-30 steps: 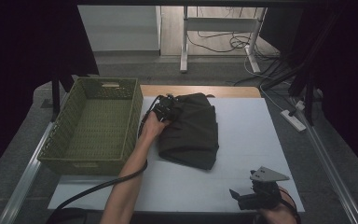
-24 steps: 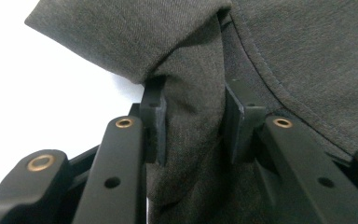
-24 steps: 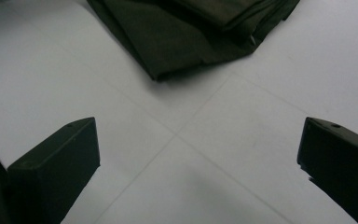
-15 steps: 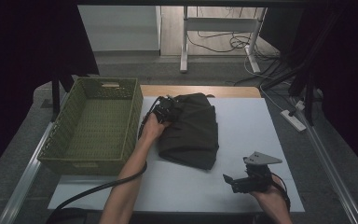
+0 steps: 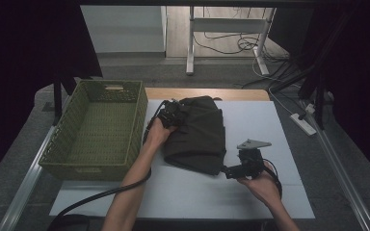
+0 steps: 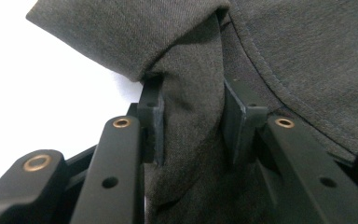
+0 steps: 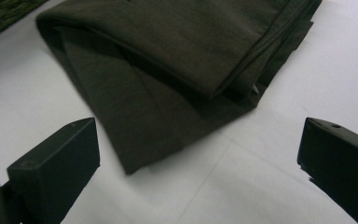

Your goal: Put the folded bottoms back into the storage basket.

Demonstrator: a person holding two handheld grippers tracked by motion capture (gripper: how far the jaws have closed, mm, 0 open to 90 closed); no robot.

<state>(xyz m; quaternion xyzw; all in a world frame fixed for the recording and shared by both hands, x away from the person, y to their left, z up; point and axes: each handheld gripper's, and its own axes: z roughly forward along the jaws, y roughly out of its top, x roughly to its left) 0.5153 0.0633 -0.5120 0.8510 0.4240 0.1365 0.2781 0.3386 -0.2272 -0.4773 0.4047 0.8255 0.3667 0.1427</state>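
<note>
A folded dark olive garment (image 5: pixel 197 137) lies on the white table cover (image 5: pixel 255 115), a little left of its middle. My left gripper (image 5: pixel 172 112) rests at the garment's far left corner. In the left gripper view its pads (image 6: pixel 153 122) pinch a bunched fold of the cloth (image 6: pixel 307 56), so it is shut on the garment. My right gripper (image 5: pixel 229 171) lies low on the table at the garment's near right corner, jaws pointing left at it. In the right gripper view the jaws stand wide apart (image 7: pixel 198 140), with the garment's folded edge (image 7: pixel 177 51) just ahead and nothing between them.
A green woven basket (image 5: pixel 142 108) stands left of the garment, close to my left hand. The left gripper's black cable (image 5: pixel 101 195) runs along the table's near left. Bare white cover stretches to the right and front. A power strip (image 5: pixel 302 122) lies off the right edge.
My right hand has slid forward and left across the table, from the near right corner up to the garment's near right edge. The left hand and the garment have stayed put.
</note>
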